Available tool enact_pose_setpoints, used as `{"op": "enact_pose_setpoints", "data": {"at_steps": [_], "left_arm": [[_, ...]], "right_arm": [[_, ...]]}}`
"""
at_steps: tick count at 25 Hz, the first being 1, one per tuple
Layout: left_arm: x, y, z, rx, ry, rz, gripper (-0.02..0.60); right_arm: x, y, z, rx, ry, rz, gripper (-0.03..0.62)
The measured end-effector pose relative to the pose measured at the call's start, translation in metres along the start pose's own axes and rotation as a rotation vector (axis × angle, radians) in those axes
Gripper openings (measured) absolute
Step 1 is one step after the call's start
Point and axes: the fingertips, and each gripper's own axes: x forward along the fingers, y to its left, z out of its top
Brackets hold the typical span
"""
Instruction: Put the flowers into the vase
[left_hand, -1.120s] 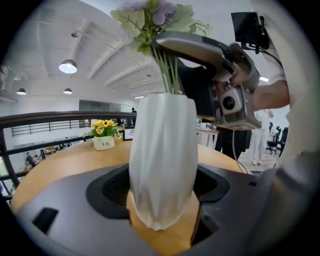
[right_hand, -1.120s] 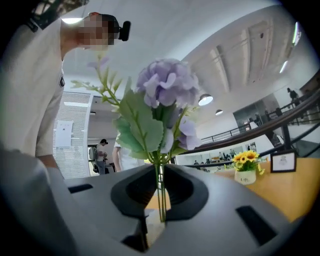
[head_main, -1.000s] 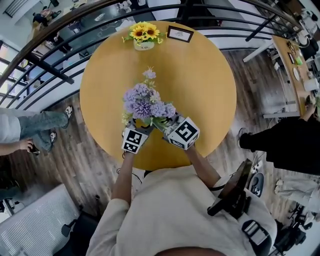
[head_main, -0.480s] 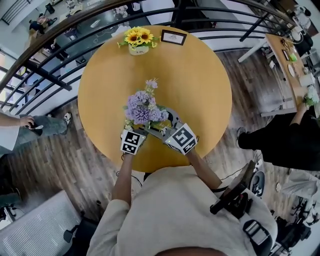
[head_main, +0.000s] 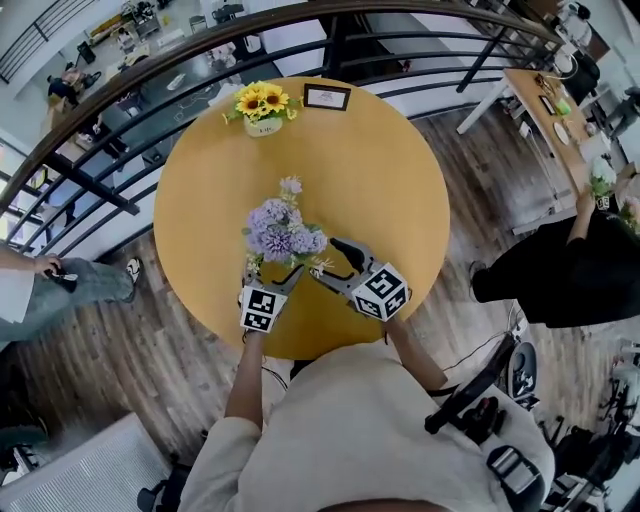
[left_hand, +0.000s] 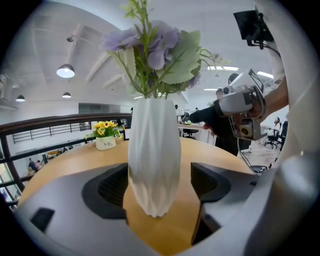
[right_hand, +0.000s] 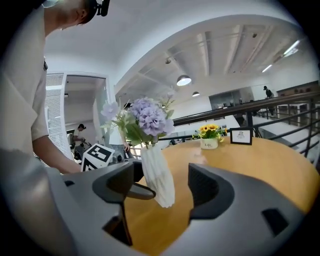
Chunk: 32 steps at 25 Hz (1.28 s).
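Observation:
A white ribbed vase (left_hand: 154, 160) stands on the round wooden table (head_main: 400, 180) with a bunch of purple flowers (head_main: 283, 232) in it. The left gripper (head_main: 268, 274) reaches around the vase's base. Its jaws are opening: the vase (right_hand: 159, 182) sits against the left pad, with a gap at the right pad. To the right of the vase, the right gripper (head_main: 336, 262) is open with nothing between its fingers. In its own view the right gripper (right_hand: 165, 187) looks at the vase and flowers (right_hand: 147, 117) a little ahead. The left gripper (left_hand: 159, 187) frames the vase.
A small pot of yellow sunflowers (head_main: 262, 104) and a framed card (head_main: 327, 96) stand at the table's far edge. A dark railing (head_main: 120, 150) curves behind the table. A person in black (head_main: 560, 275) stands at the right, and another person's legs (head_main: 60, 285) show at the left.
The right gripper has opened, let go of the flower stems and drawn back to the right and lower. The flowers stay in the vase. The left gripper has hardly moved.

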Motion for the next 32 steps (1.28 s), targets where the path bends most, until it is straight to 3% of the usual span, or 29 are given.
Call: {"op": "enact_pose_setpoints", "data": {"at_steps": [7, 9, 11, 19, 26, 29, 32], "left_arm": [[-0.051, -0.004, -0.038, -0.126, 0.013, 0.044, 0.374], [-0.074, -0.011, -0.036, -0.183, -0.025, 0.045, 0.225], [-0.088, -0.021, -0.032, -0.205, -0.055, 0.024, 0.006], [-0.081, -0.066, -0.007, -0.144, -0.094, -0.092, 0.006], [-0.070, -0.121, 0.022, -0.080, -0.146, -0.133, 0.006], [-0.074, -0.153, 0.025, -0.073, -0.152, -0.129, 0.006], [-0.075, -0.188, 0.026, -0.117, -0.176, -0.113, 0.006]], "right_arm": [[-0.013, -0.013, 0.004, 0.117, -0.072, -0.054, 0.351], [-0.026, -0.015, 0.003, 0.158, -0.104, -0.081, 0.321], [-0.041, -0.017, 0.001, 0.186, -0.137, -0.109, 0.286], [-0.101, -0.021, -0.006, 0.217, -0.219, -0.197, 0.194], [-0.148, -0.010, -0.034, 0.186, -0.224, -0.187, 0.010], [-0.173, 0.009, -0.057, 0.112, -0.166, -0.171, 0.009], [-0.209, 0.021, -0.078, 0.062, -0.126, -0.163, 0.008]]}}
